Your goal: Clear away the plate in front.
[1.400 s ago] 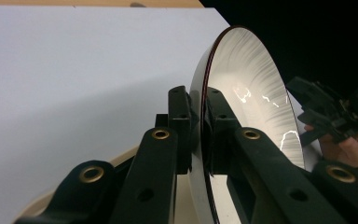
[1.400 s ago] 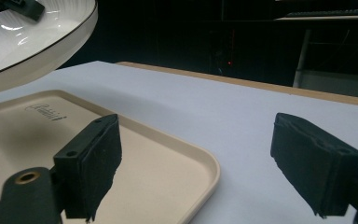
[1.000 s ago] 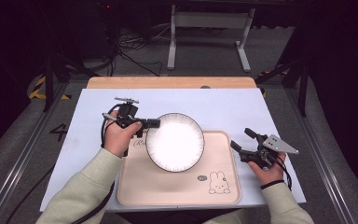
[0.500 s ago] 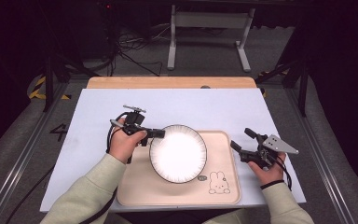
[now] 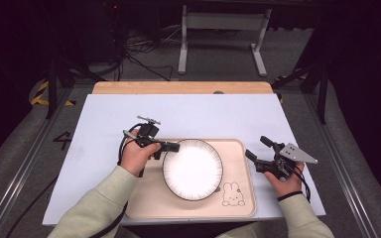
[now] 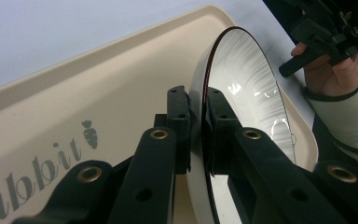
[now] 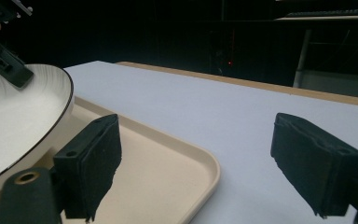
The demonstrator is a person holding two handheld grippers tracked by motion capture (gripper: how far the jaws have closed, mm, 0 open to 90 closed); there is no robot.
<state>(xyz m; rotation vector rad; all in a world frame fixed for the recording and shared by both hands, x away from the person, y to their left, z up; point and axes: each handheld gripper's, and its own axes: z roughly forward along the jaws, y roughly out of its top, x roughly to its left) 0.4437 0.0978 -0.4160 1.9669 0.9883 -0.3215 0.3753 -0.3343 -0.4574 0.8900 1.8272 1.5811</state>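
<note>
A white plate (image 5: pixel 193 168) with a thin black rim lies over the beige tray (image 5: pixel 238 210). My left gripper (image 5: pixel 172 147) is shut on the plate's left rim; in the left gripper view both pads (image 6: pixel 179 121) pinch the rim of the plate (image 6: pixel 251 88). My right gripper (image 5: pixel 259 148) stands open at the tray's right edge, held by a hand, with nothing between its jaws. In the right gripper view the gripper (image 7: pixel 196 158) shows wide-apart pads (image 7: pixel 93 163) above the tray corner (image 7: pixel 200 163), with the plate (image 7: pixel 18 112) at the left.
The tray bears a rabbit drawing (image 5: pixel 232 194) near its front right corner. It sits on a pale blue table top (image 5: pixel 203 116) with a wooden strip (image 5: pixel 178 88) at the far edge. Dark floor, cables and a metal stand (image 5: pixel 218 29) lie beyond.
The left gripper has carried the plate down and toward the person, from a raised tilt to lying low over the tray. The right gripper has stayed in place.
</note>
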